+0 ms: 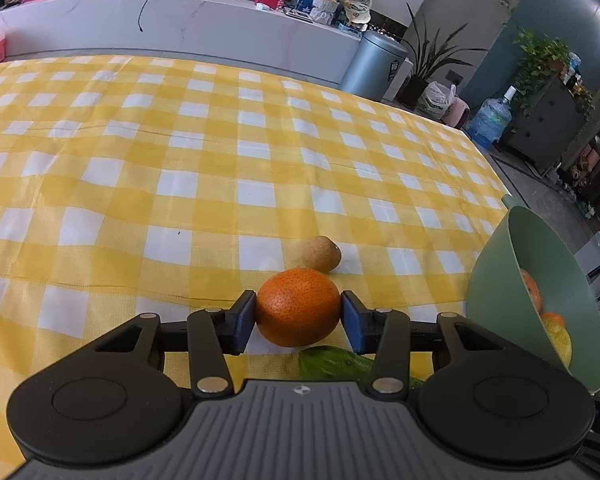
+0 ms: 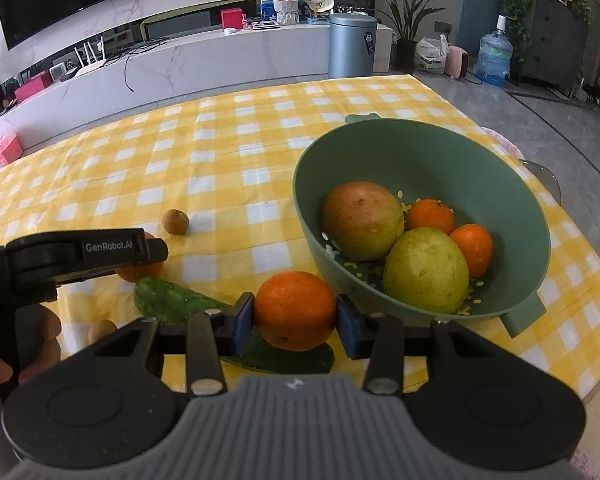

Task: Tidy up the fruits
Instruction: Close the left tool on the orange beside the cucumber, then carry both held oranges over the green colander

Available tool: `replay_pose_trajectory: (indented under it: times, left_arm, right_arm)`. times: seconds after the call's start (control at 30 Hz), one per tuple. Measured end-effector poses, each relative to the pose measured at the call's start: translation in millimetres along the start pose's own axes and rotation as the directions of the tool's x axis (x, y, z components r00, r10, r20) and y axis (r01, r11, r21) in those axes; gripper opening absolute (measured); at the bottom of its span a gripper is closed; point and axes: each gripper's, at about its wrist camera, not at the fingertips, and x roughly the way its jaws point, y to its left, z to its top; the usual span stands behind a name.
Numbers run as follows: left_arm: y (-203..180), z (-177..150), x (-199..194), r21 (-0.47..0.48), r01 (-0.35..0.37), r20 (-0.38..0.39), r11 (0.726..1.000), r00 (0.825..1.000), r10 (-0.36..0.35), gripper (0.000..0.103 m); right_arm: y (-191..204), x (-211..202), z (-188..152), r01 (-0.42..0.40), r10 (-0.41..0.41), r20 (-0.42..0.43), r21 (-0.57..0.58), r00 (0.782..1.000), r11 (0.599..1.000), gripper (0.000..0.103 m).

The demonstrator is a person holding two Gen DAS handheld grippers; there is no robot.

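Left wrist view: the left tool has its blue pads pressed against both sides of an orange that sits on the yellow checked counter. A small brown fruit lies just beyond this orange, and the end of a green cucumber shows just nearer than it. The green bowl stands at the far right of the orange, with some fruit visible inside.

From the right wrist view, the right tool pinches a second orange between its pads, just left of the green bowl and over the cucumber. The bowl holds two large greenish fruits and two small oranges. Well left of the bowl, the left tool appears from the side, a hand beneath it, clamped on the first orange; the brown fruit lies just beyond that orange.
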Motion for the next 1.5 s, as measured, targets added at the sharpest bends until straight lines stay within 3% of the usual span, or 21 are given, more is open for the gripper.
replay_pose_trajectory:
  times: [0.2,0.57,0.8,1.0,1.1,1.2,1.3,1.5]
  left_arm:
    - [2.9,-1.5,-2.8,-0.006,0.021,0.008,1.0,1.0,-0.02,0.051]
    - [-7.1,8.5,-53.0,-0.054,0.111,0.133,0.992,0.986,-0.103,0.051]
    - [-64.2,18.4,-84.7,0.038,0.289,0.158,0.957,0.943,-0.291,0.051]
    - [-123.0,7.2,-60.6,0.094,0.406,0.02,0.909,0.912,-0.41,0.051]
    - [-143.9,2.5,-41.6,0.124,0.381,-0.016,0.916,0.924,-0.383,0.051]
    - [-159.5,-2.1,-25.7,0.151,0.351,-0.044,0.924,0.936,-0.348,0.051]
    - [-163.0,-7.6,-20.1,0.198,0.325,-0.037,0.925,0.945,-0.324,0.051]
    - [-153.9,-9.3,-22.2,0.203,0.269,-0.028,0.942,0.963,-0.269,0.053]
  right_arm:
    - [-1.2,-5.9,1.7,-0.008,0.007,0.024,0.025,1.0,1.0,0.041]
    - [-36.2,-47.5,13.5,-0.155,0.138,0.131,0.123,0.982,0.98,0.041]
    - [-112.4,-80.7,15.0,-0.193,0.111,0.26,0.319,0.959,0.928,0.041]
    - [-159.3,-59.8,4.1,-0.245,0.139,0.244,0.488,0.96,0.838,0.041]
    - [-169.1,-55.6,-1.3,-0.268,0.147,0.258,0.535,0.955,0.801,0.041]
    - [-175.9,-53.6,-3.8,-0.27,0.132,0.278,0.552,0.952,0.788,0.041]
    - [-183.3,-44.5,-8.0,-0.298,0.161,0.275,0.585,0.948,0.754,0.041]
    - [-187.0,-38.3,-7.2,-0.28,0.136,0.275,0.595,0.952,0.753,0.041]
